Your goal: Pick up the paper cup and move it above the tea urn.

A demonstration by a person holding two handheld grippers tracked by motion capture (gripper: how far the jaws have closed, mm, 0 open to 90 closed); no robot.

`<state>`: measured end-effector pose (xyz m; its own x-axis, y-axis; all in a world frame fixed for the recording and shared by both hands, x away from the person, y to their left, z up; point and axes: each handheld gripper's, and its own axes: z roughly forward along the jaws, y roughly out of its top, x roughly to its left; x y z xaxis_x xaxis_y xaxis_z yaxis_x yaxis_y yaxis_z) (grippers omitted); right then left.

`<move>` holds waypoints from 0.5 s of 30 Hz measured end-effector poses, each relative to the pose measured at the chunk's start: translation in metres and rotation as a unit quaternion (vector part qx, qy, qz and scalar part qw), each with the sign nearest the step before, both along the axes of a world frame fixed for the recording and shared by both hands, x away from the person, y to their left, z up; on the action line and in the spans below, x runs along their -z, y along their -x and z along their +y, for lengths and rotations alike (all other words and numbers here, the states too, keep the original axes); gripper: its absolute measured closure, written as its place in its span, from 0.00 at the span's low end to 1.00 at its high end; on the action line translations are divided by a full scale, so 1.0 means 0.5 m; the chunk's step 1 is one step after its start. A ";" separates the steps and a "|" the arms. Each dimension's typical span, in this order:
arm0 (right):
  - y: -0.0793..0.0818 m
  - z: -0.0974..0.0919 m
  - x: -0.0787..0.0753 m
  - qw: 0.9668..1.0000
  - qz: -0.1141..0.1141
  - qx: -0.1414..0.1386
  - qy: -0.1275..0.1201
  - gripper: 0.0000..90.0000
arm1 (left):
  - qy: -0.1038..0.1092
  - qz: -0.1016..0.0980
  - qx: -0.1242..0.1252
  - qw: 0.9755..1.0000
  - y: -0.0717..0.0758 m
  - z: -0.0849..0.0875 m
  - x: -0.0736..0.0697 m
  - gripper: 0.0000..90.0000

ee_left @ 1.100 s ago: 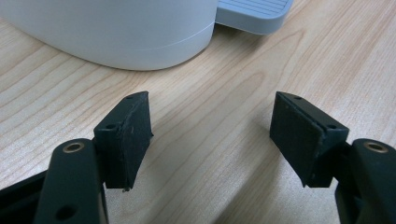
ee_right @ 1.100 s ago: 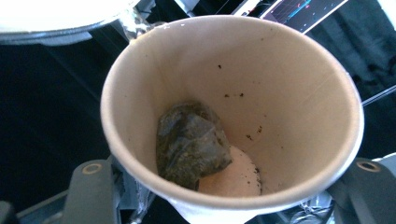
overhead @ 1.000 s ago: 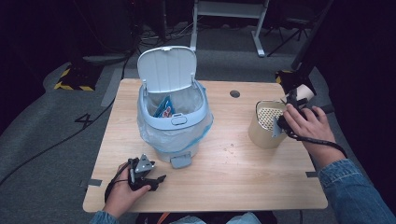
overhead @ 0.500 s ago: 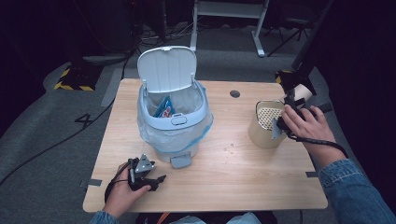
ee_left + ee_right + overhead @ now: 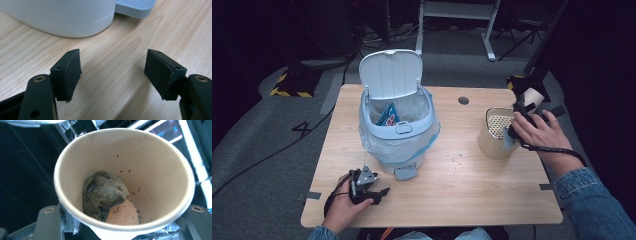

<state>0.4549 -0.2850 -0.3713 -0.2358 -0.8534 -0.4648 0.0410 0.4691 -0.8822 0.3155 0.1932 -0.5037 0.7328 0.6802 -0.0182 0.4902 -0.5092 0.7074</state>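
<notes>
Right gripper [image 5: 523, 107] pinches a paper cup [image 5: 124, 182] holding a used teabag [image 5: 103, 195], near the surface's right edge; left gripper [image 5: 113, 72] rests spread. Next, probably, carrying it to the open bin [image 5: 397, 131] and tipping.

Paper cup [image 5: 125, 182] hides right gripper's fingers; bin [image 5: 60, 17] cut off by top edge.

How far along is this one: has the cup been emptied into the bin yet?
Done: bin lid is up, a wrapper already inside. In hand: right tongs hold the paper cup, used tea bag inside, beside the strainer can. Left: tip it into the bin. Left tongs rest open.
</notes>
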 end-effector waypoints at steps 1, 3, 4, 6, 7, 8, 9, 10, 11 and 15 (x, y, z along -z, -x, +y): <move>-0.002 0.002 -0.002 1.000 0.007 -0.006 -0.005 0.38 | 0.000 0.000 0.000 1.000 0.000 0.000 0.000 0.33; -0.004 0.003 0.001 1.000 -0.001 0.002 0.011 0.38 | 0.000 0.000 0.000 1.000 0.000 0.000 0.000 0.33; -0.004 0.004 0.000 1.000 0.013 -0.007 0.003 0.38 | 0.000 0.000 0.000 1.000 0.000 0.000 0.000 0.33; -0.009 -0.003 -0.006 1.000 -0.003 0.008 -0.002 0.38 | 0.000 0.000 0.001 1.000 0.000 0.000 0.000 0.33; -0.009 -0.006 -0.006 1.000 0.005 0.001 -0.004 0.38 | 0.000 0.000 0.001 1.000 0.000 0.000 0.000 0.33; -0.008 -0.007 -0.006 1.000 0.003 0.004 -0.003 0.38 | 0.000 0.001 0.001 1.000 0.000 0.000 0.000 0.33; -0.007 -0.010 -0.006 1.000 -0.002 0.006 -0.005 0.38 | 0.001 0.001 0.001 1.000 0.000 0.000 0.000 0.33; -0.007 -0.009 -0.009 1.000 -0.001 0.003 -0.010 0.38 | 0.001 0.001 0.001 1.000 0.000 0.000 0.000 0.33; -0.006 -0.010 -0.011 1.000 -0.005 0.003 -0.016 0.38 | 0.001 0.001 0.001 1.000 0.000 0.000 0.000 0.33; -0.006 -0.012 -0.026 0.997 -0.006 0.009 -0.075 0.38 | 0.000 0.000 0.001 1.000 0.000 0.000 0.000 0.33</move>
<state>0.4578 -0.2910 -0.3582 -0.2431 -0.7699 -0.5900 0.0611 0.5949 -0.8015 0.3154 0.1933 -0.5037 0.7343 0.6786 -0.0191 0.4897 -0.5100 0.7072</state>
